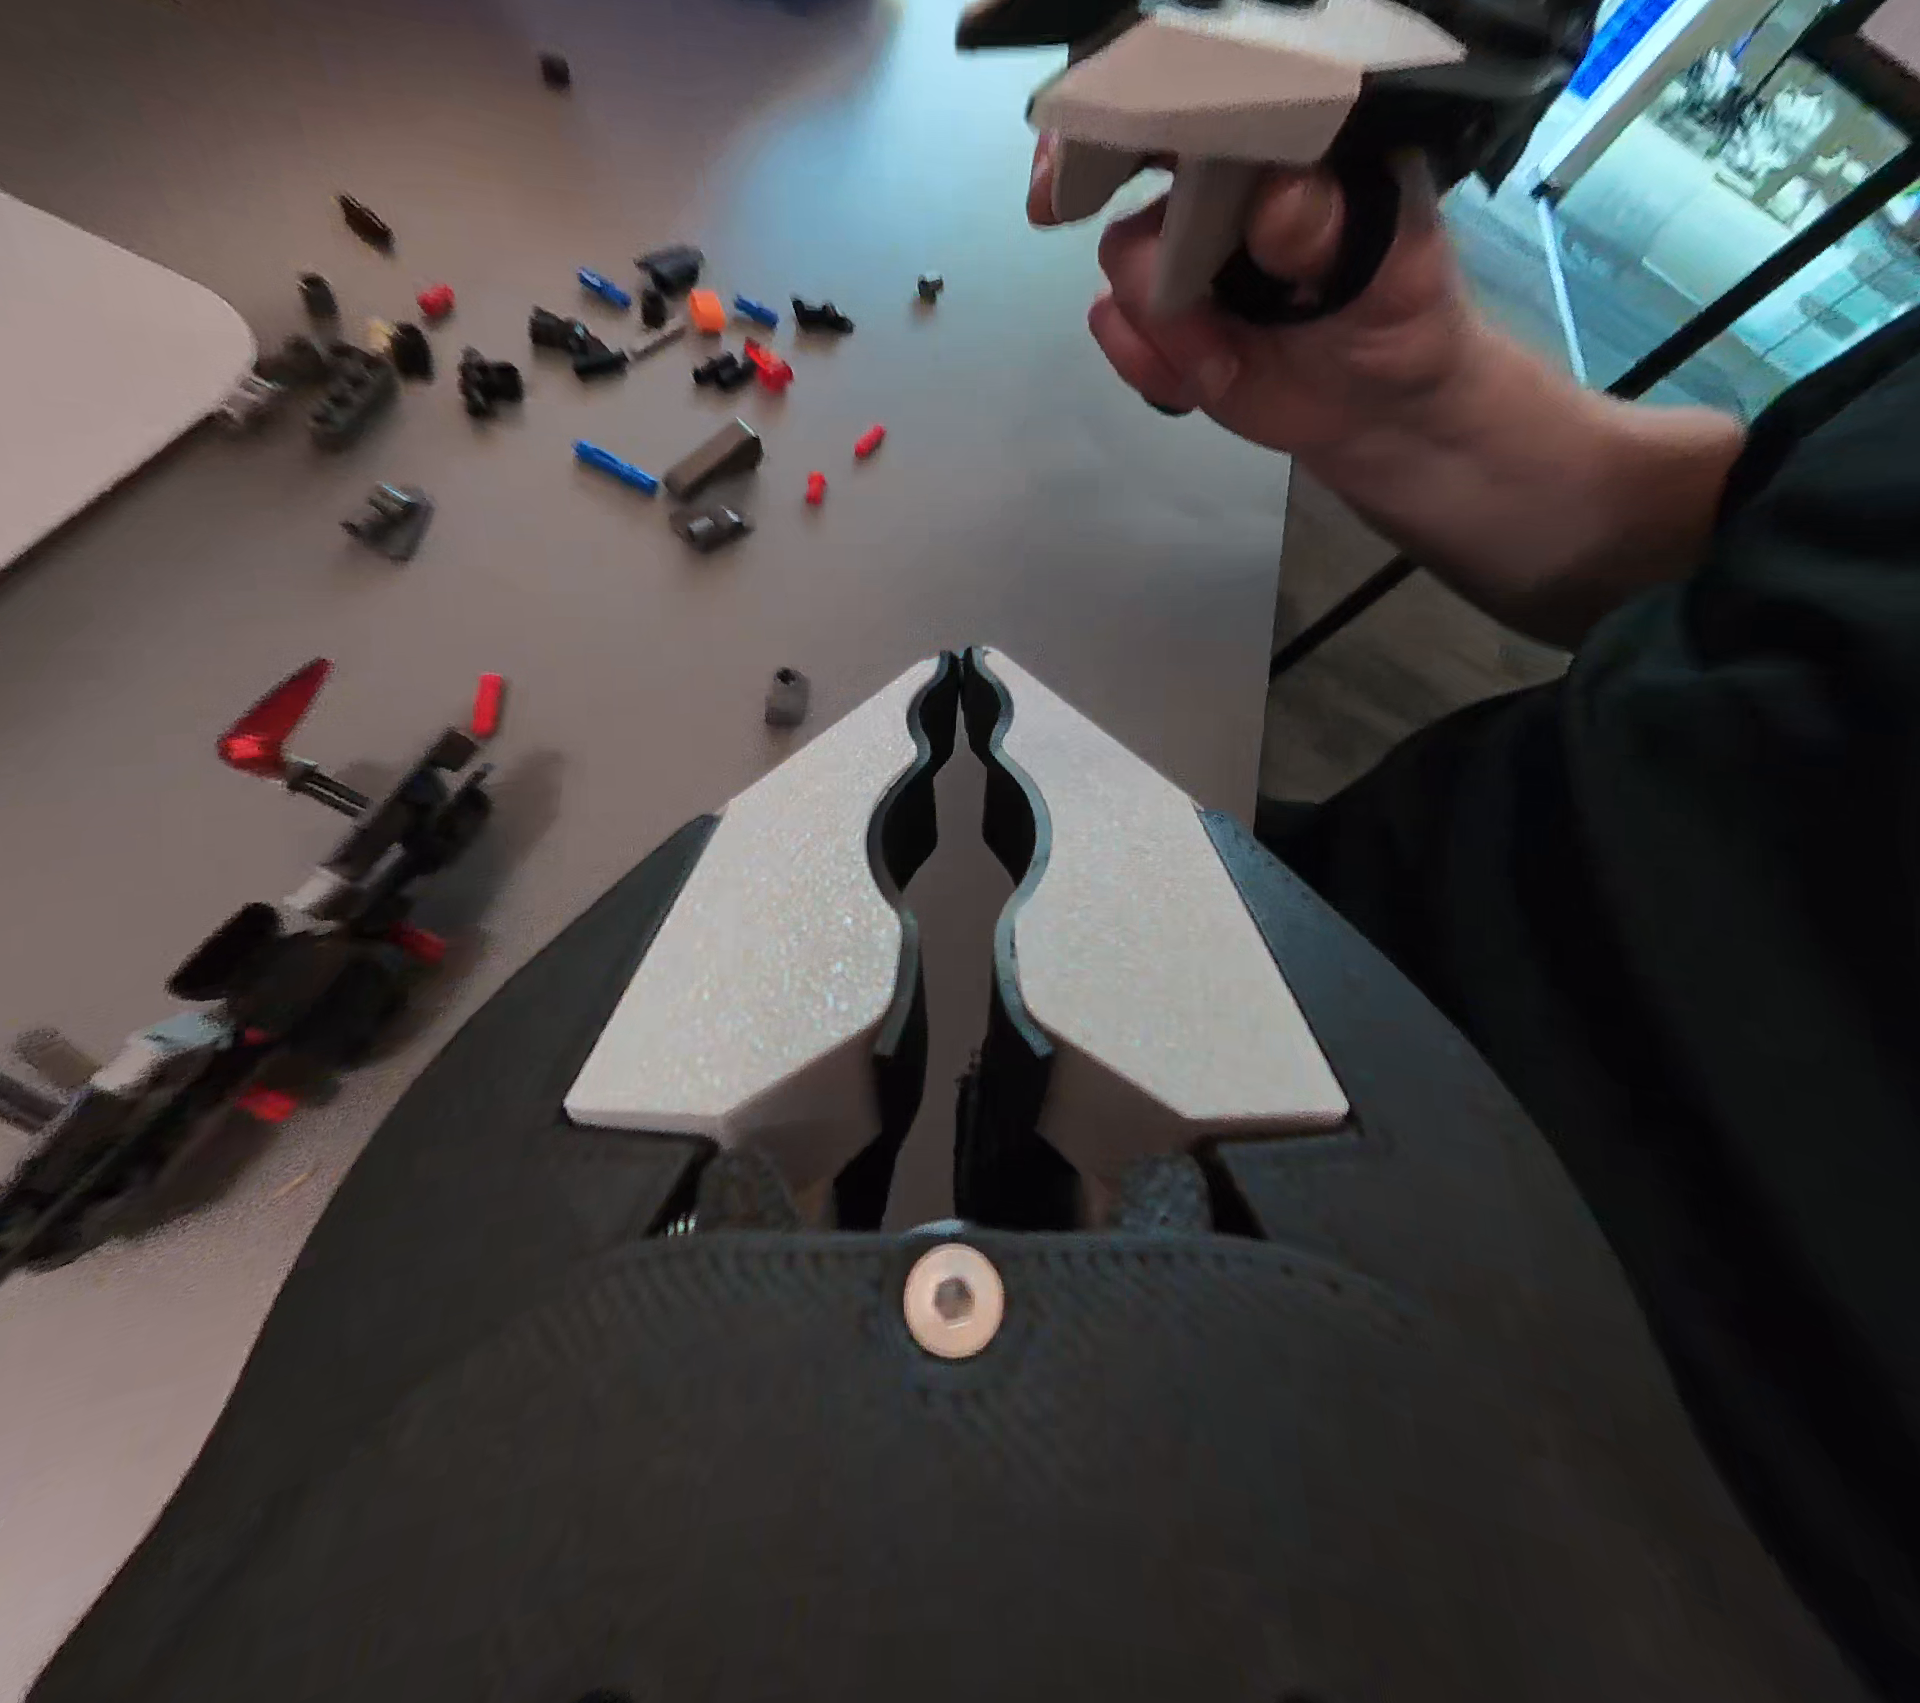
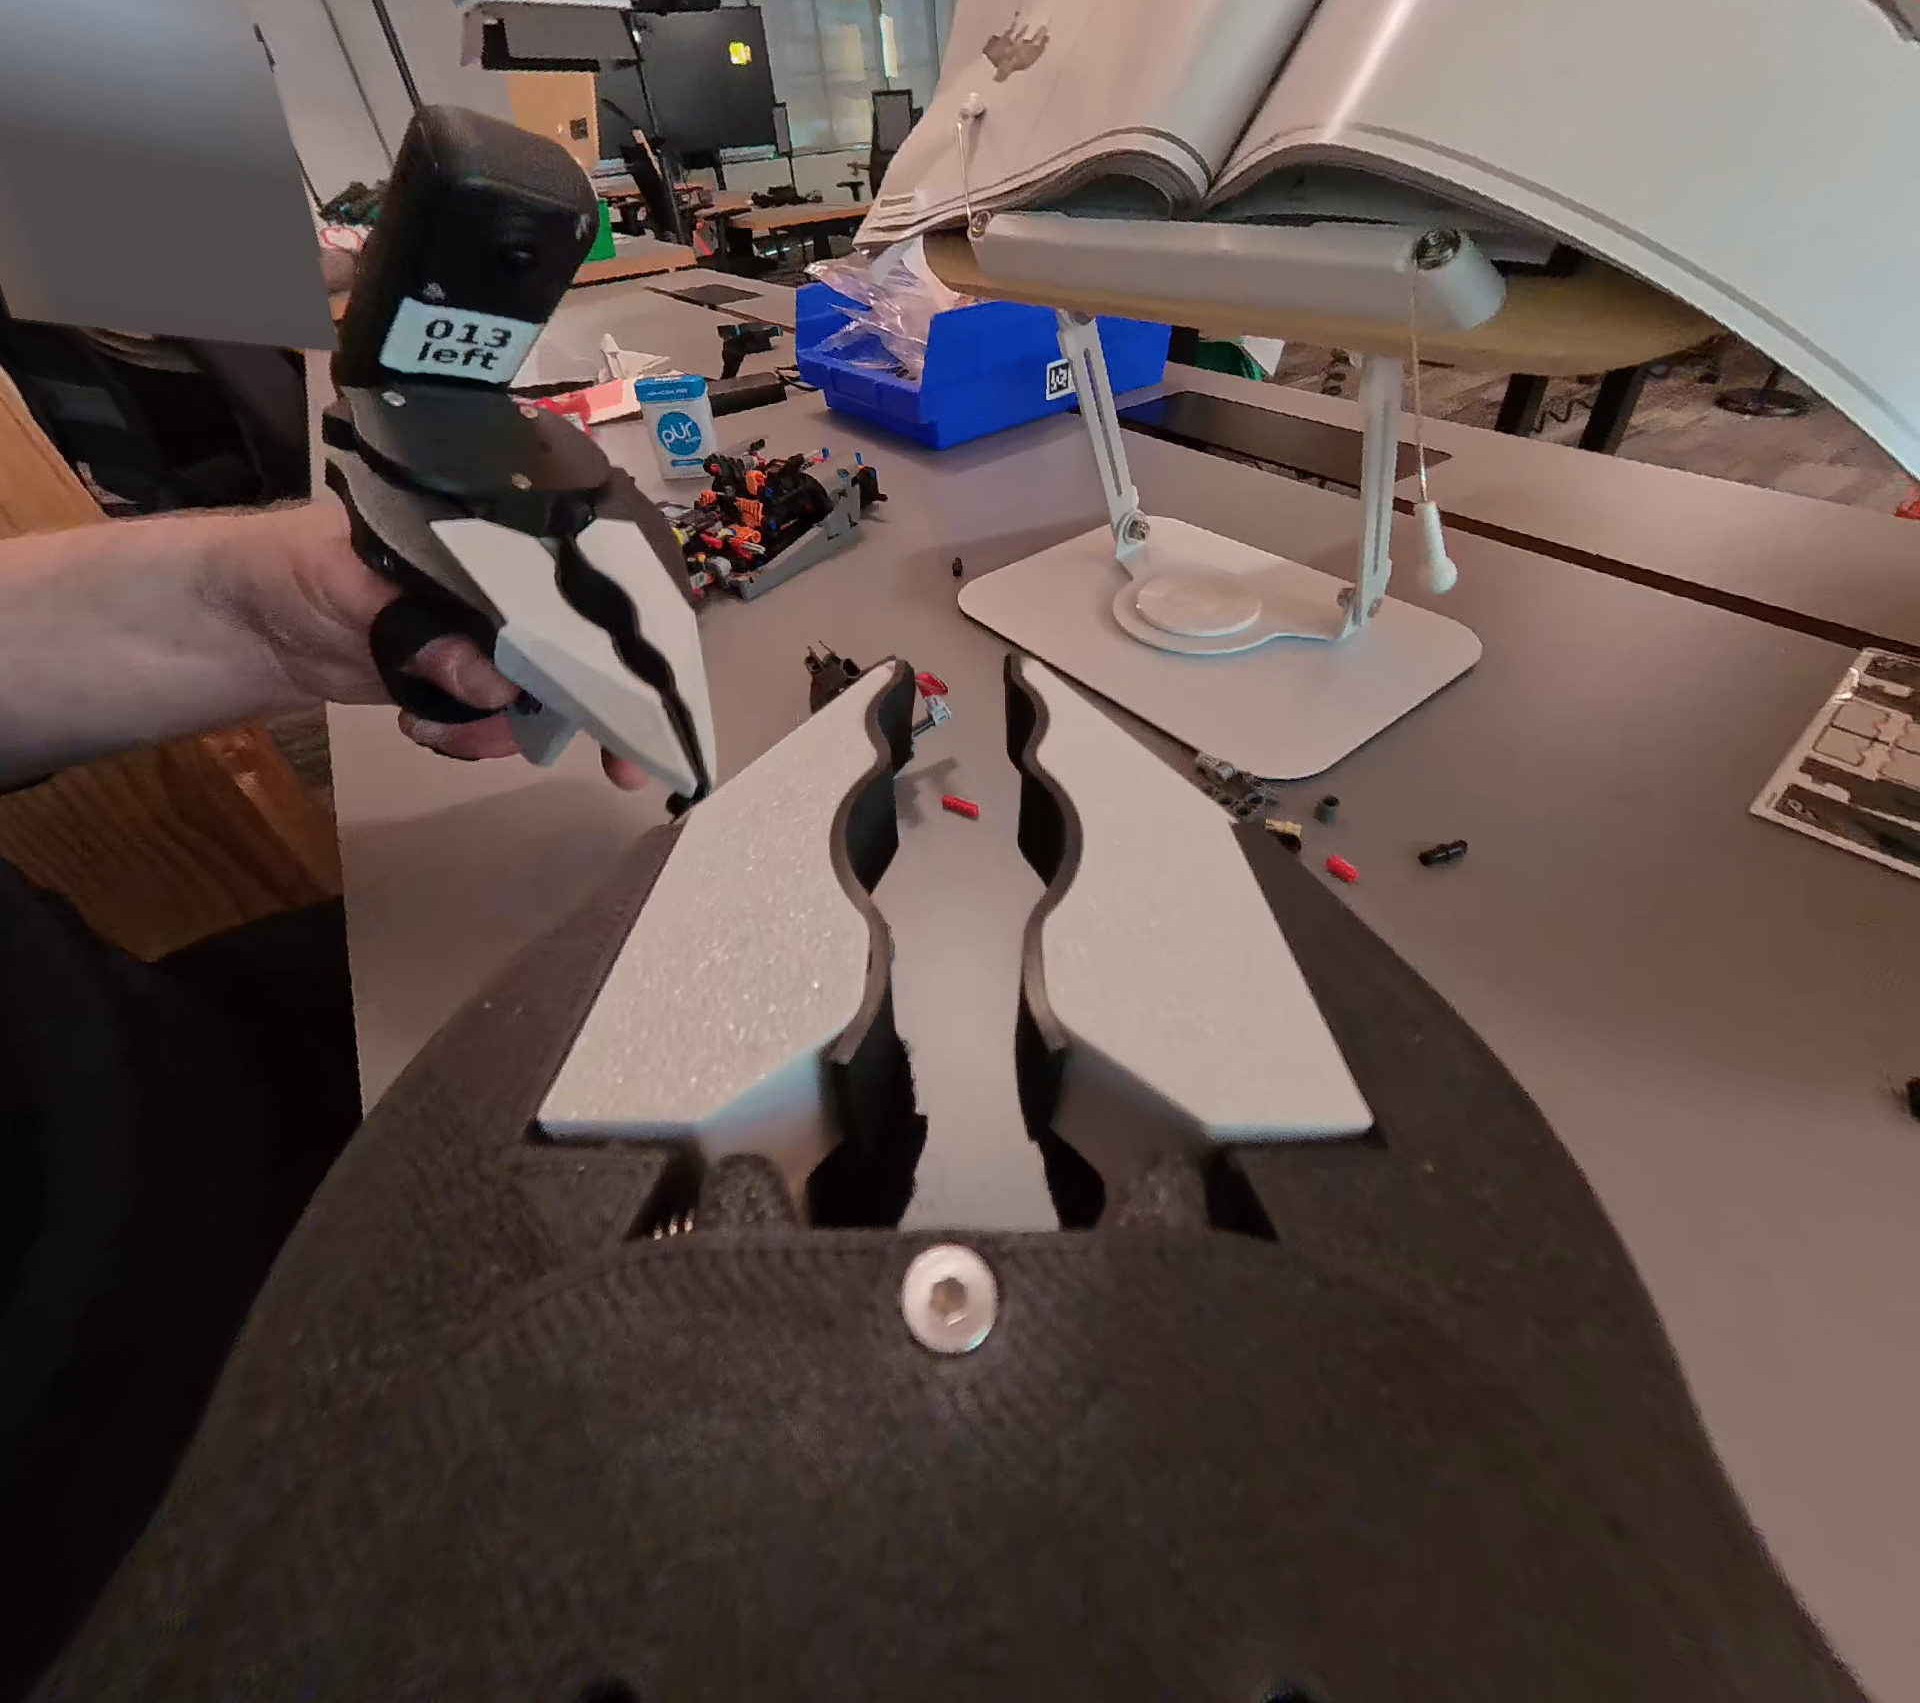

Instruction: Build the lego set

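I see a blue bin (image 2: 977,386) holding clear plastic bags (image 2: 873,323) at the grey table's (image 2: 1558,978) far side, a small white-and-blue container (image 2: 677,425) just left.
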`<state>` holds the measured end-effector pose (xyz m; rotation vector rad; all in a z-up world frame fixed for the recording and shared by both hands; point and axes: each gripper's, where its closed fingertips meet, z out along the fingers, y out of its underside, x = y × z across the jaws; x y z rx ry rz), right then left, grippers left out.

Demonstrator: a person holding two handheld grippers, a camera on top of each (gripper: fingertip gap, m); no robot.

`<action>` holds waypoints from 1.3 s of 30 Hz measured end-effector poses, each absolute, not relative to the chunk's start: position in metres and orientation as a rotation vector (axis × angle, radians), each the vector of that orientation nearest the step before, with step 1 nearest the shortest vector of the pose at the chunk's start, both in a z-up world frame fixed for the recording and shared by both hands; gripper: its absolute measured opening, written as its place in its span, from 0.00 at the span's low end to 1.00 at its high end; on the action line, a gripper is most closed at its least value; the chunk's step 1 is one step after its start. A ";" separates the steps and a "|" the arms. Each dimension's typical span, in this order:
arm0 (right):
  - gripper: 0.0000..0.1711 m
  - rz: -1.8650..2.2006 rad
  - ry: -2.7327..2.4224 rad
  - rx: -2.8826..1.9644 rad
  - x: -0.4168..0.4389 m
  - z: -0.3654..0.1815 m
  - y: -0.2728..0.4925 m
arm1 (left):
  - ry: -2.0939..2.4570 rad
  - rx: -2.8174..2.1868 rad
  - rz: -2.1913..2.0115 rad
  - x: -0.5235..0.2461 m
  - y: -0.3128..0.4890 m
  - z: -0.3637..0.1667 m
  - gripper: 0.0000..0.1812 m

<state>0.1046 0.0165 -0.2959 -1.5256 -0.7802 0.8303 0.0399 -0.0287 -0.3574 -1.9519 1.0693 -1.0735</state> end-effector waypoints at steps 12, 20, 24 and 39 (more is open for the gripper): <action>0.09 0.841 -0.773 -1.517 0.110 -0.300 0.015 | 1.165 -2.078 -0.980 0.048 -0.035 -0.397 0.00; 0.08 0.853 -0.764 -1.517 0.112 -0.303 0.016 | 1.197 -2.140 -0.924 0.044 -0.031 -0.414 0.00; 0.08 0.857 -0.761 -1.519 0.112 -0.304 0.017 | 1.204 -2.138 -0.905 0.043 -0.029 -0.415 0.00; 0.10 0.790 -0.794 -1.528 0.113 -0.307 0.016 | 0.986 -2.087 -1.087 0.044 -0.018 -0.391 0.00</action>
